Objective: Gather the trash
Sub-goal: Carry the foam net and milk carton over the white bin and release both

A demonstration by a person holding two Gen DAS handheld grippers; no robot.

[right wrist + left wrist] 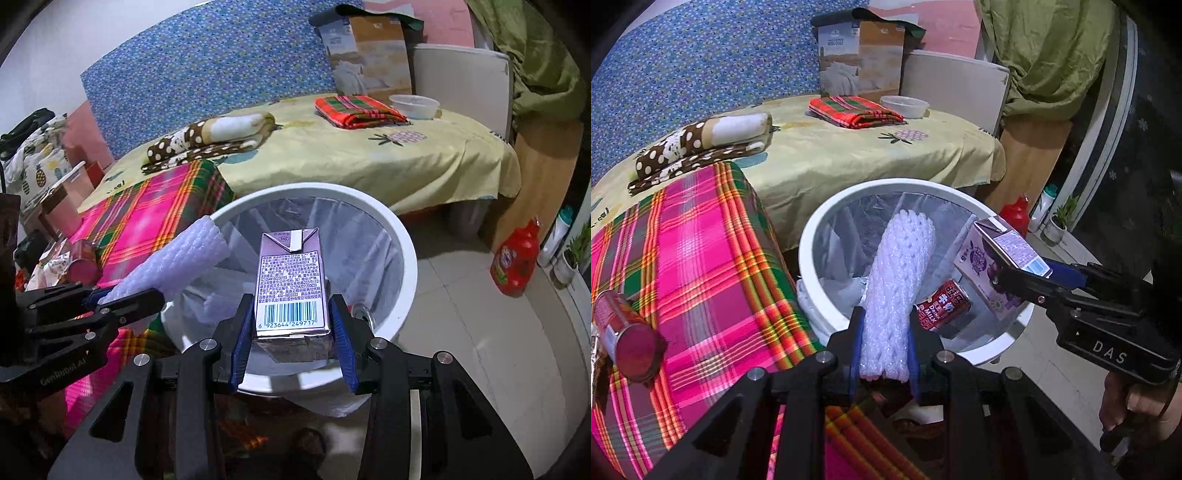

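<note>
My left gripper [884,341] is shut on a white foam net sleeve [899,280] and holds it over the white trash bin [827,221]; the sleeve also shows in the right wrist view [184,258]. My right gripper [291,325] is shut on a purple drink carton [290,284] and holds it above the bin [406,258]; the carton shows in the left wrist view [1001,262] at the bin's right rim. A red milk can [943,304] lies inside the lined bin. Another red can [626,332] lies on the pink plaid cloth.
The pink plaid cloth [701,266] covers a surface left of the bin. Behind is a yellow-covered bed [849,147] with folded cloths, a plastic bowl [905,106] and a box. A red detergent bottle [515,264] and a potted plant stand on the tiled floor at right.
</note>
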